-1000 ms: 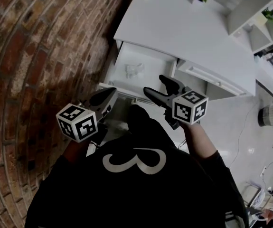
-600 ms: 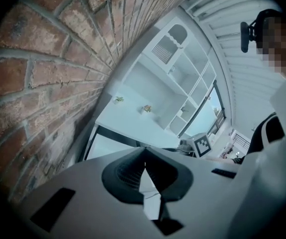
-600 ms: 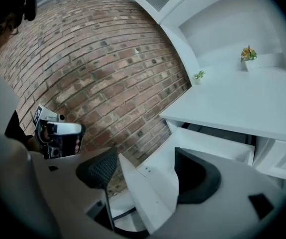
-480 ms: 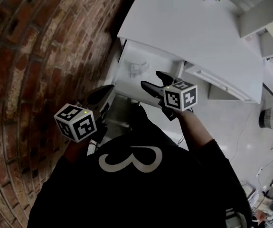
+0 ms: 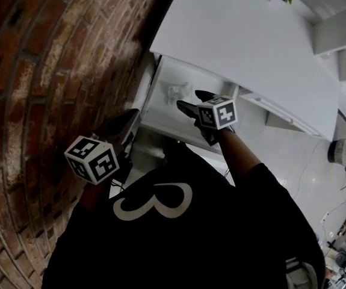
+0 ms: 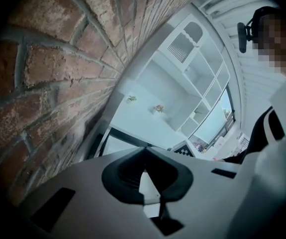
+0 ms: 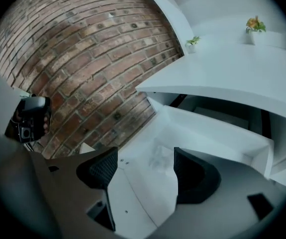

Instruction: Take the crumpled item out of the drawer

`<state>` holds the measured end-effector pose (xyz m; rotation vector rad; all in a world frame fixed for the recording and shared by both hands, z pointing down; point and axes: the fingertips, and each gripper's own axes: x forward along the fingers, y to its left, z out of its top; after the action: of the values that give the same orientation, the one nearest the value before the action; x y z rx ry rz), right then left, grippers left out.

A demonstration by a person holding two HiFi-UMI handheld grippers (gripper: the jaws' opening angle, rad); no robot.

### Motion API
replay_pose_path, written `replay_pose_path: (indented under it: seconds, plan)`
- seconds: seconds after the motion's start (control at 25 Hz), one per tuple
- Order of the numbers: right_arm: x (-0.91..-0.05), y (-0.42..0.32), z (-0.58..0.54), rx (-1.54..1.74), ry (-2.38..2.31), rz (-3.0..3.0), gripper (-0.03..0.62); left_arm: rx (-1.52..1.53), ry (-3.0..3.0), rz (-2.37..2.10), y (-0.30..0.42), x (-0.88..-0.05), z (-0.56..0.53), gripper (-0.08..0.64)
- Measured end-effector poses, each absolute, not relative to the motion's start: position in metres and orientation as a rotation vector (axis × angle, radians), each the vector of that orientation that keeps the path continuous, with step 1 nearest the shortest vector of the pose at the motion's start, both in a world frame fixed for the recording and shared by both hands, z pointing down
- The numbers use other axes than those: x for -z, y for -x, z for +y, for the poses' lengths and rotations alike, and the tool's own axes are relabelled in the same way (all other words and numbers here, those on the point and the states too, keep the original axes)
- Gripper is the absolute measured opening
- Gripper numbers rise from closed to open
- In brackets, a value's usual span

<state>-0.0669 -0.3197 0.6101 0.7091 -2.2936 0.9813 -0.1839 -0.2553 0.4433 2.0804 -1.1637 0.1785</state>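
While the right tool [image 5: 189,99] [image 7: 145,158] hovers jaws apart above the open white drawer [image 5: 160,127] [image 7: 217,133], the small white crumpled item [image 5: 176,91] [image 7: 158,156] lies on the drawer floor, not yet gripped.
Risks: the item looks flimsy and is pale on pale, so a shallow pinch may catch one corner and drop it. A low approach may knock a jaw on the near rim or the overhanging white tabletop [image 5: 239,35]. The left tool [image 5: 127,120] [image 6: 143,171] has its jaws together on nothing, by the red brick wall [image 5: 52,71]. The item's material is too blurred to tell, and the right tool hides the drawer's right part.
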Motion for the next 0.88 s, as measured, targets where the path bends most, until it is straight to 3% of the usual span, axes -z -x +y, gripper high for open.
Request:
replay_pose_path:
  seconds: [0.88]
  plan:
    - [-0.742,0.073,-0.338,-0.957,-0.664,-2.027,0.322,-0.234,-2.009,-1.2,0.206,-0.471,-0.283,0.003]
